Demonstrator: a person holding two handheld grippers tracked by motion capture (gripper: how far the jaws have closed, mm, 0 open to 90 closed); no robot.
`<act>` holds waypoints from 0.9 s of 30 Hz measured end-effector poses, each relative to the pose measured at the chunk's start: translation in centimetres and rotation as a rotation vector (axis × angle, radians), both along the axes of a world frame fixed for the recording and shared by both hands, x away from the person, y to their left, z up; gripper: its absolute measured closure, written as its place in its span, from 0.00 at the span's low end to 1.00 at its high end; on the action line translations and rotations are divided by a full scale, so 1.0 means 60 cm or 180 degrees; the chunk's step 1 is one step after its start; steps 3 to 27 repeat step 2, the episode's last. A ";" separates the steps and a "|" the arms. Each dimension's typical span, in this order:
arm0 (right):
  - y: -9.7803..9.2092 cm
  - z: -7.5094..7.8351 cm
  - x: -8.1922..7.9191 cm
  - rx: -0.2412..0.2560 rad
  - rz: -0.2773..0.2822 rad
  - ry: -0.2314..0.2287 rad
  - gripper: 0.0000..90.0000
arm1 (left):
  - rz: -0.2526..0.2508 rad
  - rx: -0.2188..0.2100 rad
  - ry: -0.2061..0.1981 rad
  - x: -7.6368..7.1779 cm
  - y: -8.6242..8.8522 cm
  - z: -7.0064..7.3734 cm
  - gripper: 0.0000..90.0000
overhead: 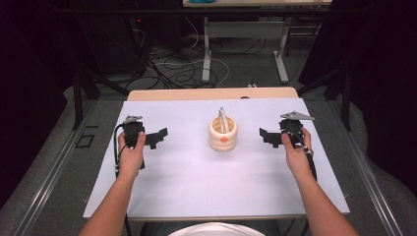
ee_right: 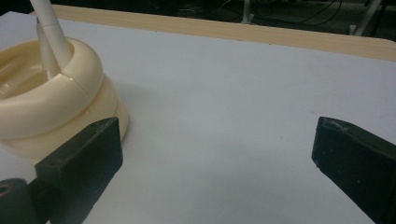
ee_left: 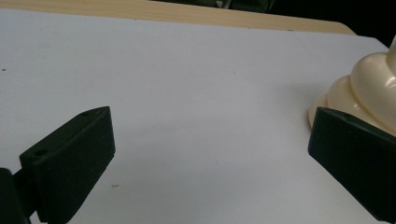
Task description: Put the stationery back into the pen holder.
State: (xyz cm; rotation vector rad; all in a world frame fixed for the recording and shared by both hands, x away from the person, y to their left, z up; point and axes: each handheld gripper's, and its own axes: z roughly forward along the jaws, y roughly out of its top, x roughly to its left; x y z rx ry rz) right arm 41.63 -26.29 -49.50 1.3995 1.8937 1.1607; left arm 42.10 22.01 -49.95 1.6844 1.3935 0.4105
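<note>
A cream ringed holder (overhead: pixel 223 133) stands upright mid-table on the white sheet (overhead: pixel 196 167), with an orange dot on its front and two white pens (overhead: pixel 222 119) leaning in it. My left gripper (overhead: pixel 156 137) hovers to its left, open and holding nothing, jaws pointing toward the holder. My right gripper (overhead: pixel 269 137) is to its right, also open, aimed back at the holder. In the left gripper view the holder (ee_left: pixel 369 88) lies at the far right, behind the right jaw. In the right gripper view the holder (ee_right: pixel 51 102) and pens (ee_right: pixel 49 28) are at upper left.
The white sheet covers a wooden table whose far edge (overhead: pixel 211 93) shows bare wood. Beyond it are floor cables (overhead: pixel 172 69) and a desk's metal legs (overhead: pixel 281 54). Dark frame struts (overhead: pixel 78 93) flank the table on both sides.
</note>
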 end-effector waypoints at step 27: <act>-0.005 -0.003 -0.001 -0.0020 -0.0029 0.0013 0.02 | -0.0018 0.0042 0.0016 0.001 0.003 -0.001 0.01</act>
